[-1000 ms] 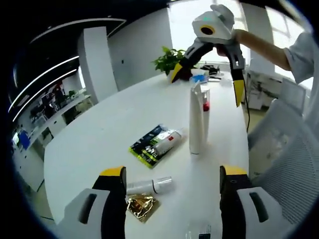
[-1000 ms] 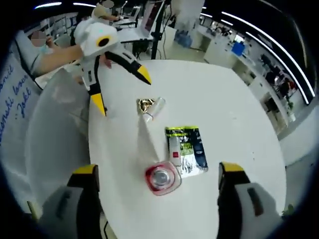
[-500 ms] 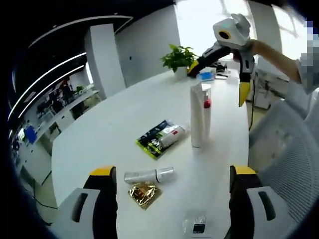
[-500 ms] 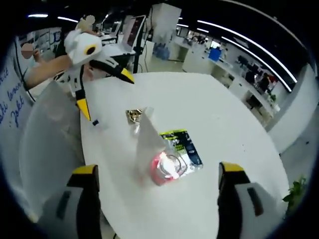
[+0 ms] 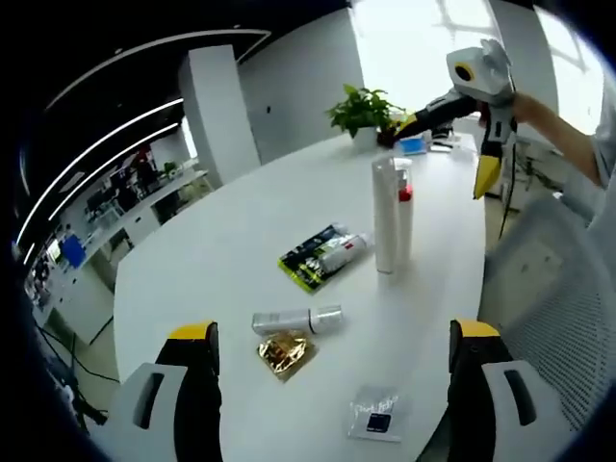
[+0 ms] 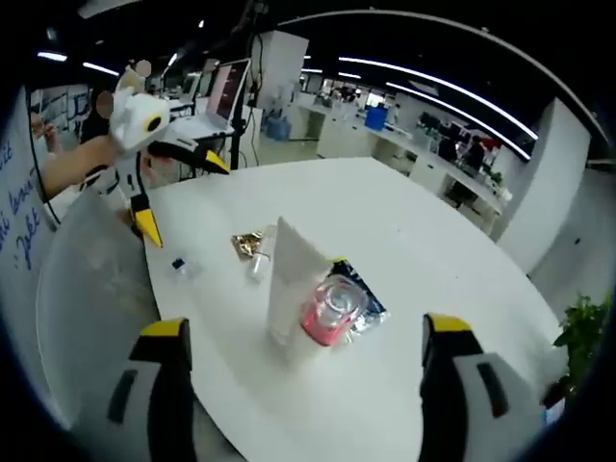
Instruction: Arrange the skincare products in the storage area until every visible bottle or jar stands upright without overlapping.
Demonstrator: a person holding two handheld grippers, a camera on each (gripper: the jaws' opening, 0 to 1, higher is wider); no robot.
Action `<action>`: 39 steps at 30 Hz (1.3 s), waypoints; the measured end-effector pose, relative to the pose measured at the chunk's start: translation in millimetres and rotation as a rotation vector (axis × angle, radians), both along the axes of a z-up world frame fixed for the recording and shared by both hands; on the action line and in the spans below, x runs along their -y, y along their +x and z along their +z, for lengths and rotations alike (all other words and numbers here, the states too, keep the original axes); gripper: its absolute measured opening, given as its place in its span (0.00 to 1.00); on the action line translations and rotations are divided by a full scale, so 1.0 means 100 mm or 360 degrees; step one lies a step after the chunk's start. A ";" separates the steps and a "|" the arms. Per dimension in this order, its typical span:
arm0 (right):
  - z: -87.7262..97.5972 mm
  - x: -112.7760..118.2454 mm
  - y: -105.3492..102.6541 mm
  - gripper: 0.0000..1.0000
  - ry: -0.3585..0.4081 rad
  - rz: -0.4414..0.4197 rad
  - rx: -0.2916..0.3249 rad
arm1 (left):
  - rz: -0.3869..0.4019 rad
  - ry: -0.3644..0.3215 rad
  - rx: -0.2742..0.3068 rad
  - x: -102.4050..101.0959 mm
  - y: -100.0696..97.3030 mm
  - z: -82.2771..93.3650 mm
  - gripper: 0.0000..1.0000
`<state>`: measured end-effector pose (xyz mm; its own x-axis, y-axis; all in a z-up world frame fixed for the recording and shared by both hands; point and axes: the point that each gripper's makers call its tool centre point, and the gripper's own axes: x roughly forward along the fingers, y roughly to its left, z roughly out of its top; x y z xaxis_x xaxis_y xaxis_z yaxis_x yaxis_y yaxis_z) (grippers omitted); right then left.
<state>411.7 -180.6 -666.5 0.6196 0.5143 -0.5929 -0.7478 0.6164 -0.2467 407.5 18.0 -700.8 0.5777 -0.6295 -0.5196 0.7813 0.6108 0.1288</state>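
In the left gripper view, your left gripper [image 5: 332, 385] sits at the bottom of the frame with its jaws spread wide and nothing between them, well short of everything on the white table [image 5: 212, 260]. Going left to right across that view, the small silver tube [image 5: 296, 320] lies flat just left of centre, its long axis running nearly across the frame with the cap end toward the right, and the gold foil sachet [image 5: 285, 352] touches or nearly touches it from below. This tube is probably your next pick: close across its narrow body near the middle, lift it clear of the sachet, turn it cap-up or cap-down onto whichever end is flat, and let go only once it stands steady. Up and right of it the green-and-blue packet [image 5: 316, 258] lies flat with a white bottle [image 5: 342, 252] resting on top, its long axis slanting toward the upper right; that overlap needs undoing too. Right of centre the tall white tube [image 5: 385, 217] stands upright with a red-capped bottle [image 5: 404, 217] touching or just behind it, so set new items well apart from them. In the upper right, your right gripper [image 5: 460, 120] hangs above the table, jaws spread and carrying nothing.
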 end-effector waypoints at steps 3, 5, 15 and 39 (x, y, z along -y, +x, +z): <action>0.04 0.02 0.02 1.00 0.0102 -0.0088 0.0067 | 0.0040 -0.0019 -0.0004 -0.04 -0.05 0.00 0.97; 0.01 0.03 -0.01 1.00 0.0133 -0.0106 0.0061 | 0.0070 -0.0050 -0.0011 -0.05 -0.08 0.01 0.97; -0.05 0.10 -0.11 1.00 0.0209 -0.0218 0.0087 | 0.0200 -0.0137 0.0027 -0.22 -0.15 0.16 0.97; -0.24 0.11 -0.34 1.00 0.0253 -0.0388 0.0108 | 0.0370 -0.0090 -0.0031 -0.52 -0.31 -0.09 0.97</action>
